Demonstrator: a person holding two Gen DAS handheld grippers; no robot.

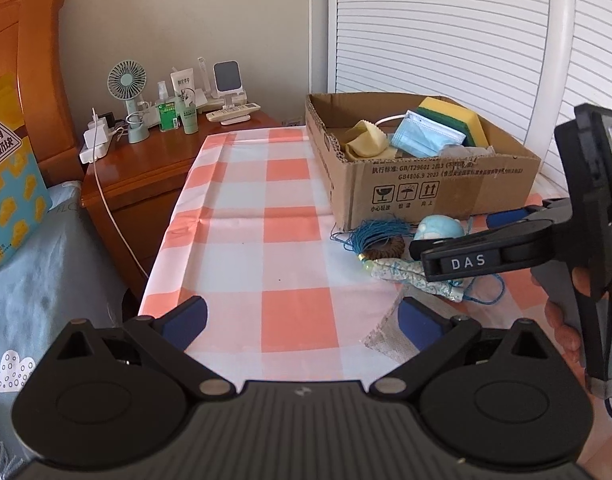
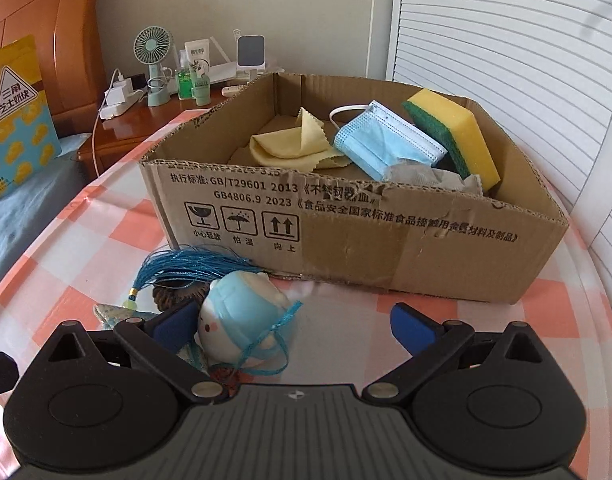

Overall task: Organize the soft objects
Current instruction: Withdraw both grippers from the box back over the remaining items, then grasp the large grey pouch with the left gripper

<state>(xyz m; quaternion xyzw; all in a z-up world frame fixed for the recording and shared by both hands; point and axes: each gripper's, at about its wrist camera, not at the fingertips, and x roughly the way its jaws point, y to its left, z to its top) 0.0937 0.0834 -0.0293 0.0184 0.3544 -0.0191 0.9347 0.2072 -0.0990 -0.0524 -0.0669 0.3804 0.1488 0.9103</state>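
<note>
A cardboard box [image 2: 386,240] stands on the checked tablecloth and holds a yellow cloth [image 2: 294,144], a blue face mask [image 2: 382,140] and a yellow-green sponge [image 2: 454,128]. Just in front of the box lie a pale blue soft toy [image 2: 242,312], a blue tassel [image 2: 190,264], a brown ring [image 1: 386,249] and a patterned fabric pouch [image 1: 410,276]. My right gripper [image 2: 294,326] is open, its left finger against the toy, which sits between the fingers. My left gripper [image 1: 302,320] is open over bare cloth, left of the pile. In the left wrist view the right gripper [image 1: 486,236] reaches over the toy [image 1: 438,228].
A wooden nightstand [image 1: 146,176] at the back left carries a small fan [image 1: 127,80], bottles, chargers and a remote. A bed with blue bedding [image 1: 34,280] and a snack bag [image 1: 6,184] lies to the left. White louvered doors [image 1: 446,32] stand behind the box. A grey cloth [image 1: 390,340] lies near my left gripper.
</note>
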